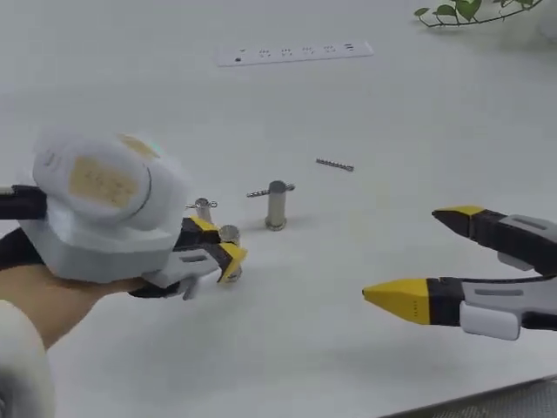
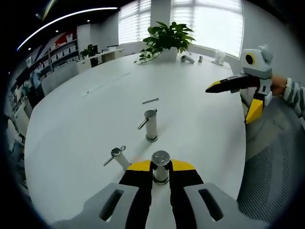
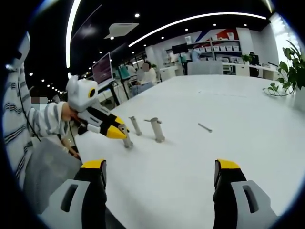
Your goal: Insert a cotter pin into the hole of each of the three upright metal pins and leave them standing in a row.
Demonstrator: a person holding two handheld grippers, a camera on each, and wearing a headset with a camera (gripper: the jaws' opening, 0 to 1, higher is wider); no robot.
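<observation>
1. Head view: shows the left gripper (image 1: 222, 242) over the left part of the white table (image 1: 287, 348), carried by the left hand (image 1: 52, 296), jaws clenched on the nearest metal pin (image 1: 229, 235).
2. Confirms this grasp in the left gripper view: presents both yellow-tipped jaws pressed against the shaft of that pin, one on each side, with the round pin head standing clear above them.
3. Locates the second metal pin (image 1: 203, 209) just beyond the left gripper, toward the far edge of the table, with the rear cotter pin (image 1: 193, 205) through its top. Renders this pin as leaning in the left gripper view; cannot tell whether the lean is real or a lens effect.
4. Locates the third metal pin (image 1: 277, 205) upright near the middle of the table, just to the right of the other two, with the centre cotter pin (image 1: 261, 192) projecting sideways from the hole near its top.
5. Locates the loose cotter pin (image 1: 335, 165) lying flat on the table beyond the third metal pin, toward the far edge, touching none of the metal pins.
6. Shows the right gripper (image 1: 400, 254) over the near right part of the table, jaws released and spread wide, grasping nothing, well apart from all three metal pins.
7. Frames, in the right gripper view, the three metal pins and the left gripper between and beyond the two spread jaws.
8. Places a white power strip (image 1: 294, 53) flat near the far edge and a green plant (image 1: 461, 10) at the far right corner.
</observation>
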